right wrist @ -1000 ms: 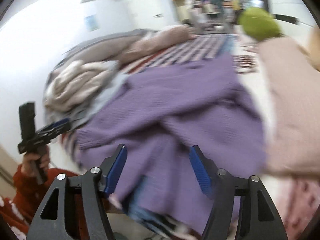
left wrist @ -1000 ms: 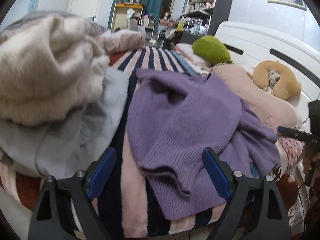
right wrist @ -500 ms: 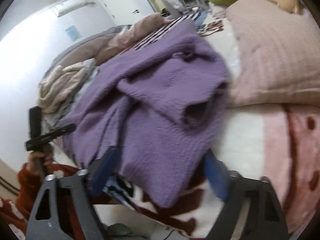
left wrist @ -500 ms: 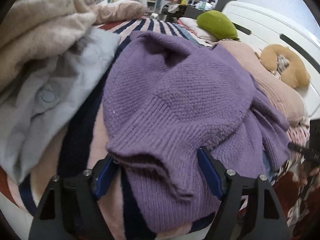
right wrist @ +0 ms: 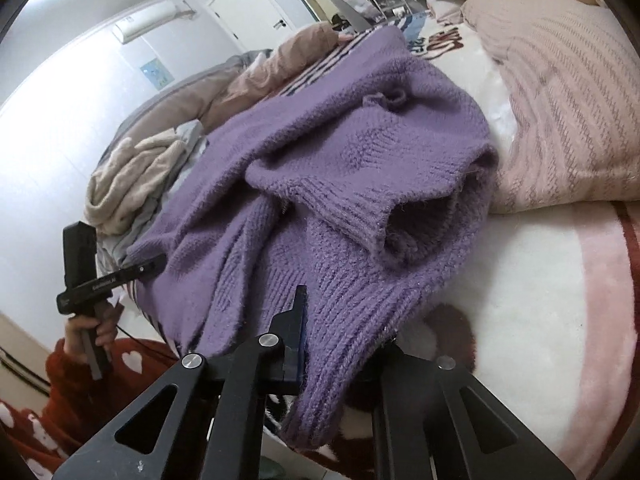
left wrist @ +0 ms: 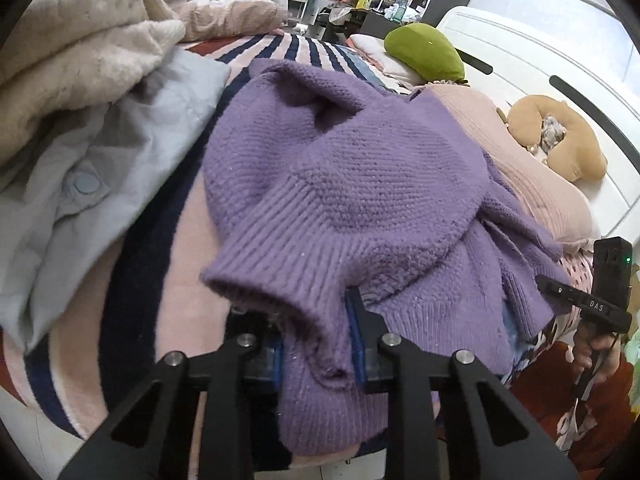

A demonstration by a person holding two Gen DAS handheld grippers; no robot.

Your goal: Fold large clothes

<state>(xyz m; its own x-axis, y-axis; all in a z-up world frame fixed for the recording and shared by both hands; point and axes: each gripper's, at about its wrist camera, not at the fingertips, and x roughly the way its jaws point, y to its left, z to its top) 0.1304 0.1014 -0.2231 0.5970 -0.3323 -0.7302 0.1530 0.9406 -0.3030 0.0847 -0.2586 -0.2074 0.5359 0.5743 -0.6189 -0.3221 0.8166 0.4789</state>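
A purple knit sweater [left wrist: 360, 184] lies crumpled on the bed; it also shows in the right wrist view [right wrist: 340, 152]. My left gripper [left wrist: 318, 344] is shut on the sweater's ribbed hem at the near left edge of the bed. My right gripper [right wrist: 340, 344] is shut on the ribbed hem at the sweater's other near corner; its right finger is hidden under the knit. A sleeve cuff [right wrist: 384, 224] lies open on top. The right gripper shows in the left wrist view [left wrist: 592, 300], and the left gripper in the right wrist view [right wrist: 104, 280].
A beige fluffy garment [left wrist: 80, 52] and a grey garment [left wrist: 100, 168] are piled to the left. A pink pillow [right wrist: 568, 92], a green cushion [left wrist: 424, 56] and a tan neck pillow [left wrist: 560, 140] lie by the white headboard [left wrist: 540, 64]. Striped blanket [left wrist: 160, 288] covers the bed.
Both grippers have moved in on the sweater's near hem and closed on it; a second ago both were open above it.
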